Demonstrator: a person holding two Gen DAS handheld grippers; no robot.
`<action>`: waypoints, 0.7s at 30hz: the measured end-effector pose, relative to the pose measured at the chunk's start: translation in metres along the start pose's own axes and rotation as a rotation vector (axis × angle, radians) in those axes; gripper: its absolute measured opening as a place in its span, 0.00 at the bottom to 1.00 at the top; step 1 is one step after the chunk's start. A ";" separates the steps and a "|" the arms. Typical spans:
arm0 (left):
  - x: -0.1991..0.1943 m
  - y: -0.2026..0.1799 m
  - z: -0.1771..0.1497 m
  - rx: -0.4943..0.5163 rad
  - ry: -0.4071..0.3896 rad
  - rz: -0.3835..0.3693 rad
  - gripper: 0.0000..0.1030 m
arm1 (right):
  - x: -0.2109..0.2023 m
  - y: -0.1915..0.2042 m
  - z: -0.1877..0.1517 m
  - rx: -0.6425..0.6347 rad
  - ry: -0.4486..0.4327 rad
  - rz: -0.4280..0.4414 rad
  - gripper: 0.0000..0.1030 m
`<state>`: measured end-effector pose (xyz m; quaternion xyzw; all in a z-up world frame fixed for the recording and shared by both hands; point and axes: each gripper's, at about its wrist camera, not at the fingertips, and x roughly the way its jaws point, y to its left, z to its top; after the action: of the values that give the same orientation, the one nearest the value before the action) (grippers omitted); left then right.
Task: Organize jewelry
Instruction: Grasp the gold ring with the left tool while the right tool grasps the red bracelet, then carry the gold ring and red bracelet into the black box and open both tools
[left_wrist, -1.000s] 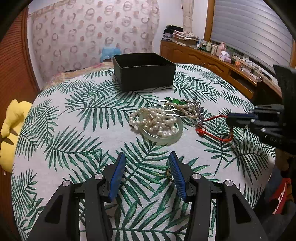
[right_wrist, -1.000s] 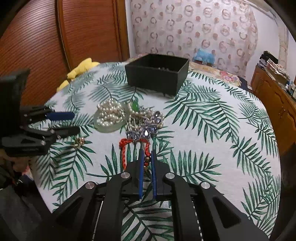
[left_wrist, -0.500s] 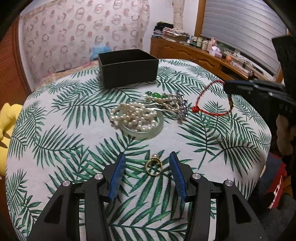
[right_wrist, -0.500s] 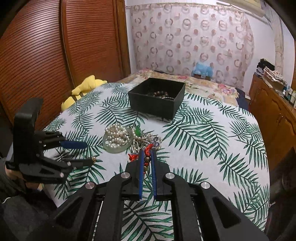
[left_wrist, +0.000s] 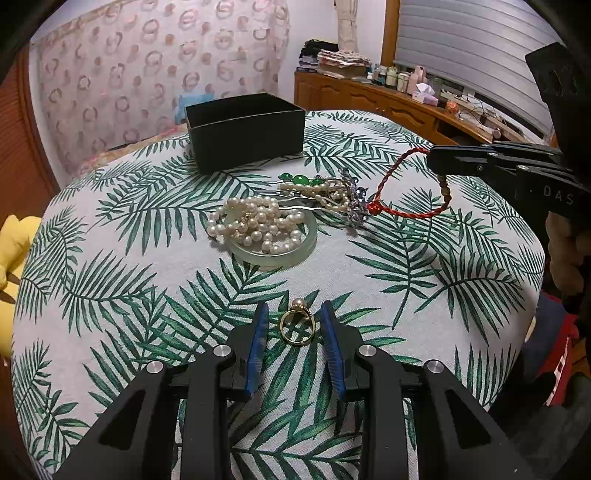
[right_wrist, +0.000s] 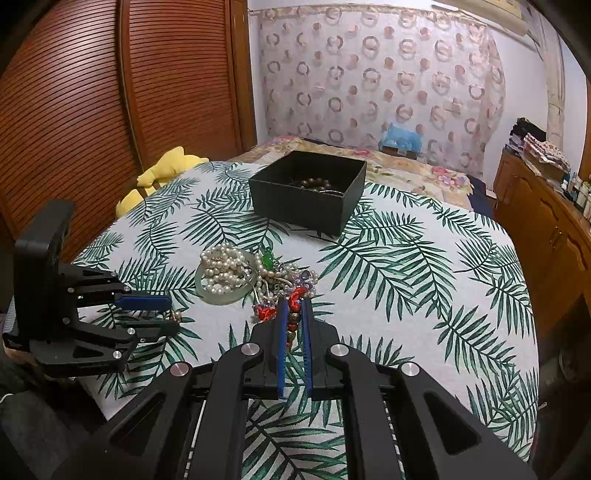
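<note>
My left gripper (left_wrist: 291, 314) is open, low over the table, with a gold pearl ring (left_wrist: 297, 325) lying between its fingers. My right gripper (right_wrist: 293, 306) is shut on a red cord bracelet (left_wrist: 406, 184) with brown beads and holds it lifted above the table; it also shows in the right wrist view (right_wrist: 293, 299). A pearl necklace (left_wrist: 255, 221) lies on a pale jade bangle (left_wrist: 273, 254). A tangle of green-stone, pearl and purple jewelry (left_wrist: 325, 192) lies beside it. The black box (right_wrist: 308, 192) holds dark beads.
The round table has a palm-leaf cloth (left_wrist: 110, 266). A yellow plush toy (right_wrist: 162, 173) lies at its left edge. A wooden dresser (right_wrist: 554, 221) with bottles stands to the right. A bed (right_wrist: 406, 166) lies beyond the box.
My right gripper lifted the red cord bracelet off the table and away from the pile. My left gripper moved forward so the ring now lies between its fingers.
</note>
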<state>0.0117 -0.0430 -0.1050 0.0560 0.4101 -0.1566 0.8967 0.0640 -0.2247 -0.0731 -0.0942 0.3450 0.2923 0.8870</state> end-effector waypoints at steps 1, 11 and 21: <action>0.000 0.000 0.000 0.003 -0.001 -0.001 0.18 | 0.000 0.000 0.000 0.000 0.000 -0.001 0.08; -0.014 0.010 0.015 -0.030 -0.064 -0.006 0.18 | -0.002 -0.004 0.014 -0.021 -0.035 -0.006 0.08; -0.014 0.037 0.053 -0.051 -0.121 0.051 0.18 | 0.014 -0.012 0.054 -0.039 -0.077 -0.029 0.08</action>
<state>0.0533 -0.0165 -0.0602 0.0342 0.3573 -0.1263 0.9248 0.1095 -0.2082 -0.0428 -0.1052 0.3032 0.2894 0.9018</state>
